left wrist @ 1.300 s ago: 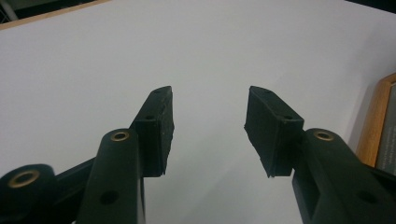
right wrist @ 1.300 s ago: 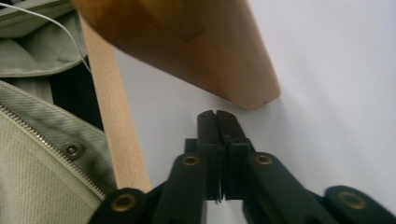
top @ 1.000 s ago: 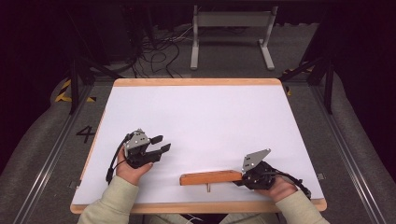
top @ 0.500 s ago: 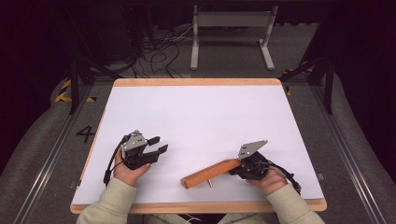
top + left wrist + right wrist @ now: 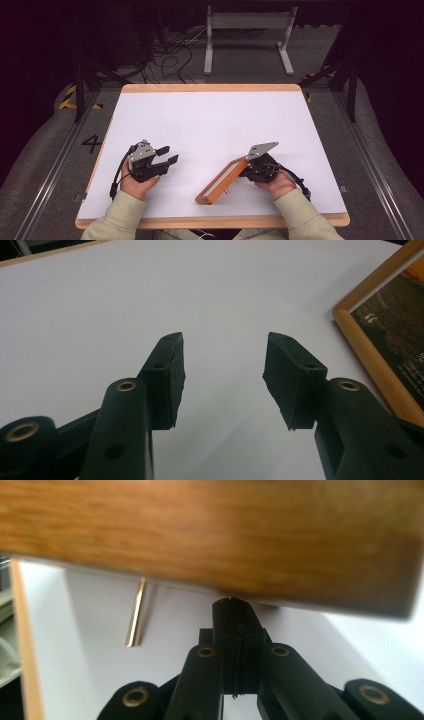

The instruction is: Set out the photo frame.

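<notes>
The picture frame [image 5: 222, 181] — smooth rounded wood around a dark print — stands tilted near the white table's [image 5: 210, 125] front edge. The right gripper [image 5: 246, 170] pinches its upper end, jaws pressed together; what lies between them is hidden. The left gripper [image 5: 166, 155] sits spread and empty, well apart — open tabletop beyond.

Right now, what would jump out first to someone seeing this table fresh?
The wooden picture frame, near the table's front edge, right of centre, tilted up off the white tabletop, one end pinched in the shut right gripper. Next, the left gripper at front left, jaws open on nothing, pointing towards the frame.
</notes>
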Motion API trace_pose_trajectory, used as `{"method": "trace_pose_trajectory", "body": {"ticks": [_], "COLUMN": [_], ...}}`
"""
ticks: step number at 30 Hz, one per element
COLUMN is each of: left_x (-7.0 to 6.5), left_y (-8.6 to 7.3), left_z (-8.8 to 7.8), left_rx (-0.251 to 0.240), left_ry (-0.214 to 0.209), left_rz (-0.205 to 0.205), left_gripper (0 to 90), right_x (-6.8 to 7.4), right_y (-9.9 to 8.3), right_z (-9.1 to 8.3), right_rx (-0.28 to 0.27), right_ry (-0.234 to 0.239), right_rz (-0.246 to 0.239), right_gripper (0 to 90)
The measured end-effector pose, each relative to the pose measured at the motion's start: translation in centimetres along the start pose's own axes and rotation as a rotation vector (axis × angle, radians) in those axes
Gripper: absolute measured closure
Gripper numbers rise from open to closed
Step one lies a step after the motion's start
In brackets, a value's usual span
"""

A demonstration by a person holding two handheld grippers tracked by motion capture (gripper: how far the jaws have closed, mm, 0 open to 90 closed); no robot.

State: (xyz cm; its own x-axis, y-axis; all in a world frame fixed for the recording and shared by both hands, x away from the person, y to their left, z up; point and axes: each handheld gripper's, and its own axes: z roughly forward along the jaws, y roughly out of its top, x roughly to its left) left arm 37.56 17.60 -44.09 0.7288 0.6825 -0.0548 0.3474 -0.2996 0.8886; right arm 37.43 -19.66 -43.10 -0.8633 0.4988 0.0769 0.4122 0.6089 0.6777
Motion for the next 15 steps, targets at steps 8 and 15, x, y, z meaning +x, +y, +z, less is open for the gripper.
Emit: {"method": "trace_pose_trajectory", "body": {"ticks": [8,15], "left_x": [0.4,0.6], "left_y": [0.1,0.0], "left_z": [0.1,0.1], "left_rx": [-0.019,-0.017], "left_ry": [0.022,0.024], "left_rz": [-0.021,-0.022], "left_gripper": [52.6,52.2], "right_x": [-0.6,-1.0], "right_y": [1.1,2.0], "right_z": [1.0,1.9], "right_rx": [-0.017,-0.031], "right_ry": [-0.026,-0.034], "right_rz": [0.004,0.005], "right_gripper": [90.0,90.0]}}
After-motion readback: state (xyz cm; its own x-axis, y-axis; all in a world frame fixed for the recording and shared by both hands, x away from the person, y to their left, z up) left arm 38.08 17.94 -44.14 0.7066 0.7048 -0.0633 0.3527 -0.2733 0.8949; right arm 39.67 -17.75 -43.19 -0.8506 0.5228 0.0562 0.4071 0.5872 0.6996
